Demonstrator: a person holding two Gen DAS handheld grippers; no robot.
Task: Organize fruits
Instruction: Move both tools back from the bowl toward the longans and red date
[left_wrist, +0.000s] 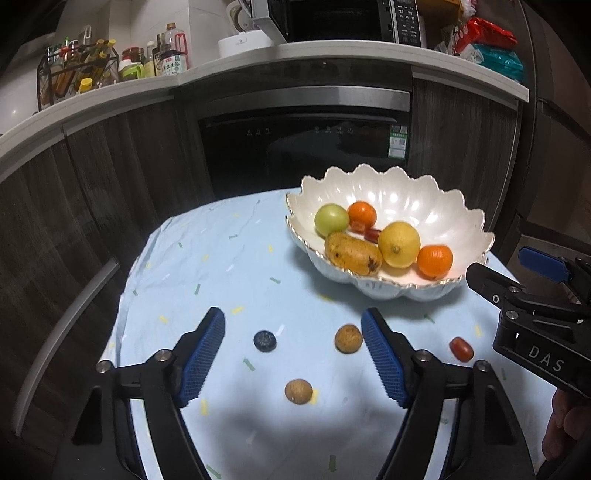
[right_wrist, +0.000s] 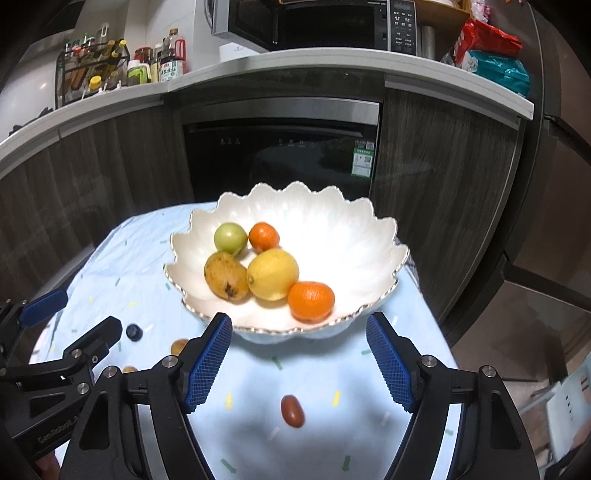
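Note:
A white scalloped bowl (left_wrist: 436, 206) (right_wrist: 332, 225) holds a green fruit (left_wrist: 331, 219), two oranges (left_wrist: 434, 261), a lemon (left_wrist: 399, 244), a mango (left_wrist: 352, 253) and a small red fruit (left_wrist: 372, 233). On the light blue cloth lie a blueberry (left_wrist: 265, 340) (right_wrist: 134, 332), two brown longans (left_wrist: 348, 338) (left_wrist: 298, 391) and a red jujube (left_wrist: 461, 348) (right_wrist: 292, 410). My left gripper (left_wrist: 293, 354) is open and empty above the blueberry and longans. My right gripper (right_wrist: 299, 360) is open and empty above the jujube, just in front of the bowl.
The small table (left_wrist: 207, 266) stands in front of a dark built-in oven (left_wrist: 303, 147) and wood cabinets. A counter above carries bottles (left_wrist: 170, 55), a microwave (left_wrist: 332, 18) and bags. The right gripper's body shows at the right of the left wrist view (left_wrist: 532, 317).

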